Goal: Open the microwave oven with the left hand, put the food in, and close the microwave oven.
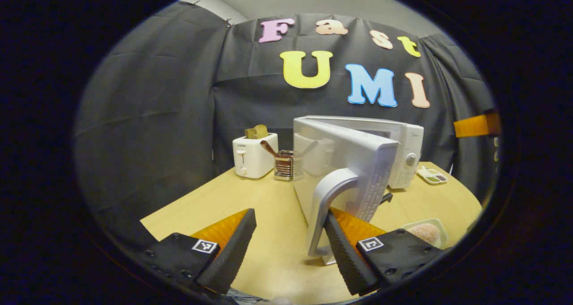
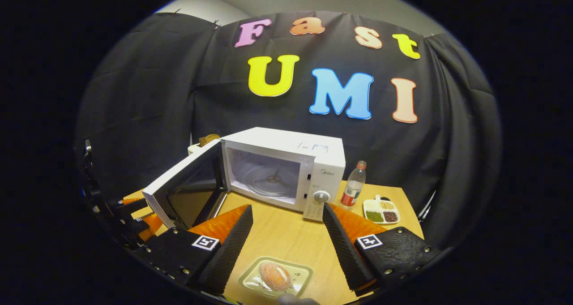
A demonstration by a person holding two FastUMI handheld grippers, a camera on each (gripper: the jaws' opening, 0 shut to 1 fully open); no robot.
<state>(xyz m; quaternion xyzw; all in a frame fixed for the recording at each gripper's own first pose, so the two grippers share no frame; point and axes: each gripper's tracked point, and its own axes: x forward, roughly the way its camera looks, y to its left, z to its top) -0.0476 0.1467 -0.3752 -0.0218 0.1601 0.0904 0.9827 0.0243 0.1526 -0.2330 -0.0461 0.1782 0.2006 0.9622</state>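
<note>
In the right gripper view the right tongs (image 2: 286, 242) are spread wide above the tabletop (image 2: 286, 238), pinching nothing. The food (image 2: 274, 276), a round bun-like piece on a pale tray (image 2: 300, 273), lies on the tabletop just below and between the two fingers, nearer the camera than their tips and touching neither. Beyond the tongs stands the microwave (image 2: 286, 170) with its door (image 2: 183, 188) swung open to the left and the inside bare. To the right of it stand a bottle (image 2: 353, 186) and a small dish (image 2: 380, 211) of beans.

In the left gripper view the left tongs (image 1: 291, 231) are also spread. The door handle (image 1: 324, 206) sits against the inner face of one finger; the other finger is well apart. The food (image 1: 425, 232) shows at the right edge, beyond that finger. A toaster (image 1: 254, 155) stands behind.
</note>
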